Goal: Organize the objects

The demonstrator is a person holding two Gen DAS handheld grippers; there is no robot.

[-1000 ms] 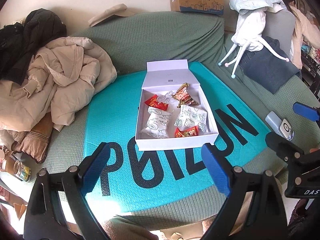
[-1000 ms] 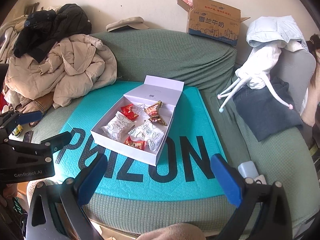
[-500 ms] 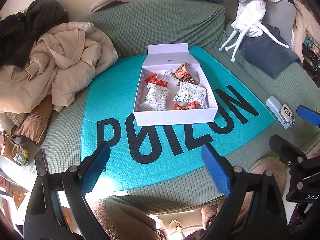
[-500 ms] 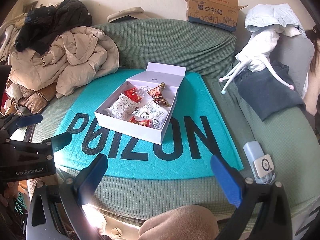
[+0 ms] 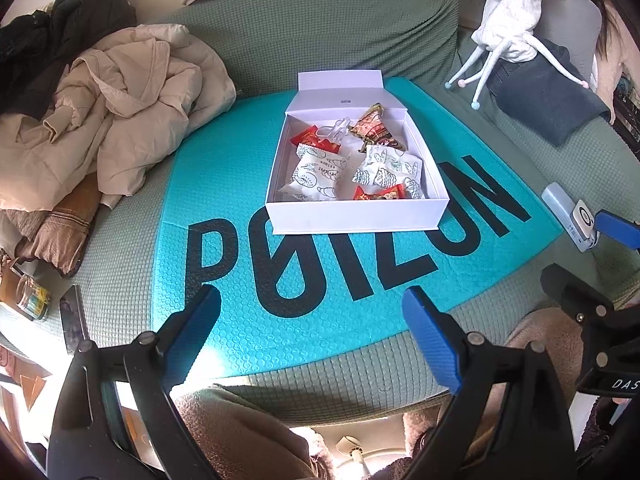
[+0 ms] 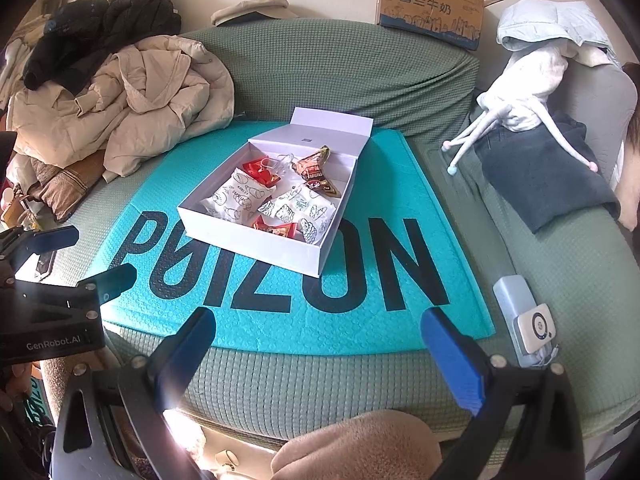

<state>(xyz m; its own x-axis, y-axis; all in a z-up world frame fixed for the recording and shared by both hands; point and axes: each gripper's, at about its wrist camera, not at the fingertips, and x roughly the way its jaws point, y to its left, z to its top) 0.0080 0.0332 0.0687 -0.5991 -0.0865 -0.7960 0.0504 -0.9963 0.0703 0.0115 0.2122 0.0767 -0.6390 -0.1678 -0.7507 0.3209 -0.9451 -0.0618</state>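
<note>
A white box (image 5: 352,216) (image 6: 256,246) with its lid flipped back sits on a teal mat (image 5: 224,184) (image 6: 384,280) printed "POIZON". Inside lie several wrapped snacks: white patterned packets (image 5: 316,174) (image 6: 236,196), red ones (image 5: 378,192) (image 6: 276,228) and a brown one (image 5: 374,128) (image 6: 316,170). My left gripper (image 5: 312,328) (image 6: 78,256) hangs open over the mat's near edge, well short of the box. My right gripper (image 6: 320,344) (image 5: 596,256) is also open, near the sofa's front edge, with nothing in it.
The mat lies on a green sofa (image 6: 340,64). Coats (image 5: 108,112) (image 6: 132,92) pile up at the left. A white device on a pale case (image 6: 524,320) (image 5: 572,212) lies at the right. A cardboard carton (image 6: 432,4) sits on the backrest. A person's knees (image 6: 356,444) are below.
Both grippers have pulled back and risen from the box, so it looks smaller and farther away. The box and snacks have not moved.
</note>
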